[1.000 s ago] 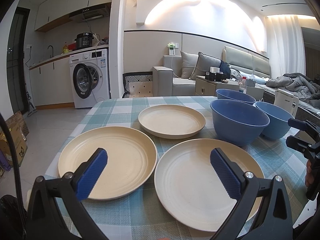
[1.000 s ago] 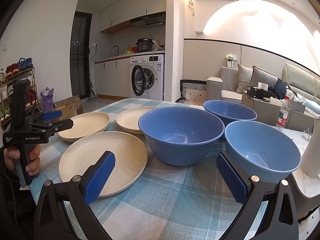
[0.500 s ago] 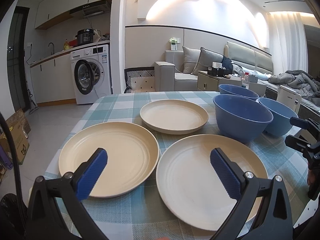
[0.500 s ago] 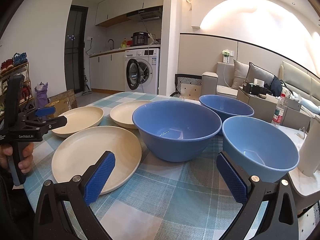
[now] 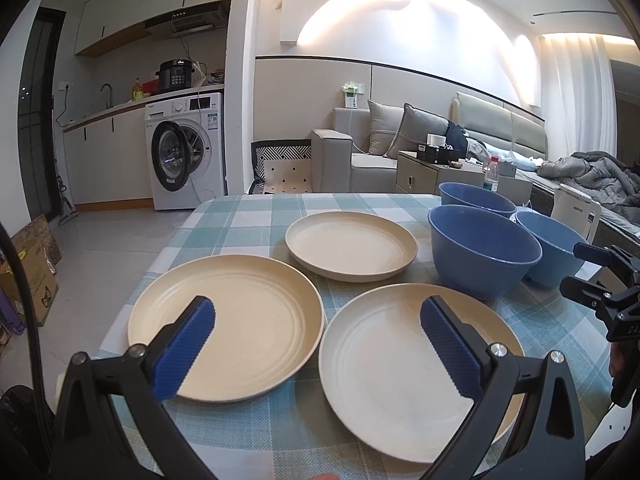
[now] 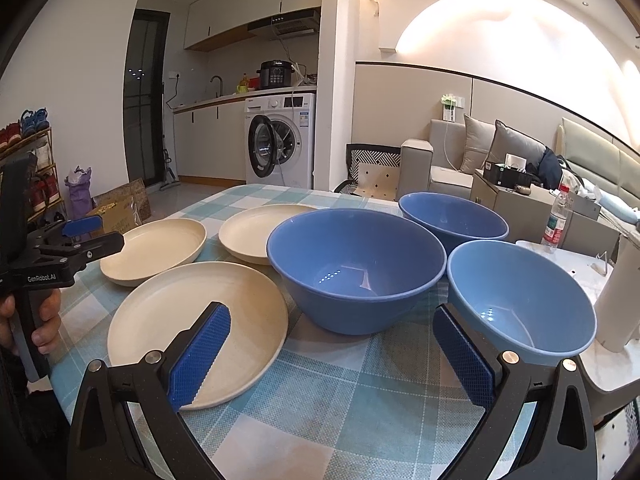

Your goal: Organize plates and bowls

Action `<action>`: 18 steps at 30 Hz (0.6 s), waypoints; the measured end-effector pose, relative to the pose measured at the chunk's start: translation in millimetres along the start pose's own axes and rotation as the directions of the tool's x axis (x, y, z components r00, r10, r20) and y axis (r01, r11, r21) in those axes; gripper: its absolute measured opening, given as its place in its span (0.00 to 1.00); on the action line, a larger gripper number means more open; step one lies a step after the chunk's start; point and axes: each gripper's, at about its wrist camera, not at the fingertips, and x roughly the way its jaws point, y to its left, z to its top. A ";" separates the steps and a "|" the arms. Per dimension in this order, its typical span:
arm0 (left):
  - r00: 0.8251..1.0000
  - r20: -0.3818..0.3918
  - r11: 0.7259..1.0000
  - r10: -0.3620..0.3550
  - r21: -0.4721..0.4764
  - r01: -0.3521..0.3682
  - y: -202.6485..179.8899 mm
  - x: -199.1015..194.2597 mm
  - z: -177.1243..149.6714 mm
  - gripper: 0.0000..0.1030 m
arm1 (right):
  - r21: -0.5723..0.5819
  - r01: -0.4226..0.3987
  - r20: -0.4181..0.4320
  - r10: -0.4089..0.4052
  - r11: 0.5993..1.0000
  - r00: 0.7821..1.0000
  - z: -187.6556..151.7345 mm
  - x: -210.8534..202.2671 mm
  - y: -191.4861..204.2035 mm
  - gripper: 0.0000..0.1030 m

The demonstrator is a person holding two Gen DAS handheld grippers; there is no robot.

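While both tongs gape empty, the left gripper [image 5: 318,346] hangs over two round cream plastic plates [image 5: 226,322] and the right gripper [image 6: 332,354] faces three deep blue plastic bowls [image 6: 356,264] on the checked teal tablecloth [image 6: 360,396]; a white kettle [image 6: 622,300] stands just beside the nearest bowl.

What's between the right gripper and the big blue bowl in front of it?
Nothing visible. The right gripper is open and holds nothing, with only bare checked tablecloth between its fingers and the big blue bowl. The near cream plate lies off to its left, the lighter blue bowl to its right.
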 end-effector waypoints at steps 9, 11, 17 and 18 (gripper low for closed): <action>0.999 0.004 0.997 0.054 -0.061 -0.053 24.8 -9.7 14.5 1.00 | 0.000 0.000 0.009 0.000 1.000 1.000 31.4 -4.1 17.7 1.00; 0.997 0.006 0.996 0.071 -0.054 -0.070 27.8 -12.7 17.9 1.00 | -0.001 -0.005 0.009 0.005 1.000 1.000 37.4 -4.8 21.6 1.00; 0.993 -0.001 0.992 0.114 -0.045 -0.114 37.8 -15.3 27.8 1.00 | -0.004 -0.016 0.012 0.016 1.000 1.000 52.2 -4.9 32.4 1.00; 0.993 -0.003 0.992 0.115 -0.049 -0.115 40.4 -14.9 29.3 1.00 | -0.003 -0.020 0.014 0.020 1.000 1.000 53.4 -5.0 33.8 1.00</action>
